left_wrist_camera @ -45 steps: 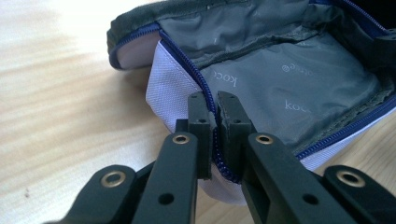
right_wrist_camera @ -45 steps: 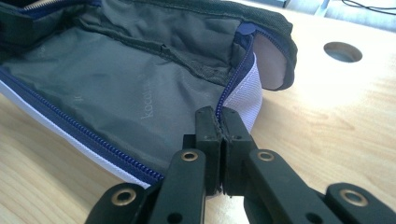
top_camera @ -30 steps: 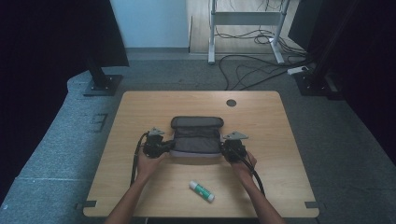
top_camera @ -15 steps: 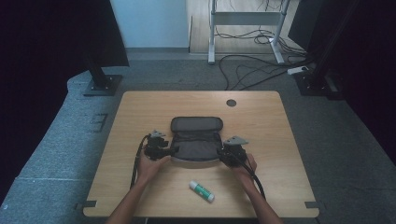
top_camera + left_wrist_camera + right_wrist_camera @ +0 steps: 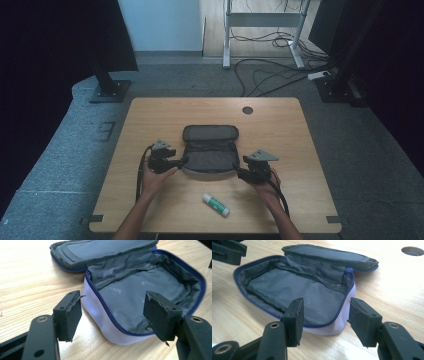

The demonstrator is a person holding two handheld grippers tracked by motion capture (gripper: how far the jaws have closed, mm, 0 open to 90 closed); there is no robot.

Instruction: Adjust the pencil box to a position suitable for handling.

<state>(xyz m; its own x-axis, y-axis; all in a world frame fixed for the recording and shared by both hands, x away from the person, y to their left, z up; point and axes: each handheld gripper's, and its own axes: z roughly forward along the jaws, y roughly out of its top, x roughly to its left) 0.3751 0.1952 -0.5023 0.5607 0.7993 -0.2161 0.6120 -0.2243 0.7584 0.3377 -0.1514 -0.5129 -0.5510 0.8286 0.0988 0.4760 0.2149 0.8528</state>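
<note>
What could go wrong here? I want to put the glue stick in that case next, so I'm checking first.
The case lies open with its lid folded back but not flat; it might flop shut. Both the left gripper and the right gripper have just been opening, with the case's rim between their jaws, unpressed, so pulling away could snag the case. The glue stick is round and may roll.

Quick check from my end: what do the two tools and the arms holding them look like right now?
Both tools, left tool and right tool, are black, each topped by a grey three-cornered plate and trailing a black cable. Their jaws end in blocky black pads with frayed edges; brass-coloured pins sit at the joints. The forearms are bare, no sleeves showing.
</note>
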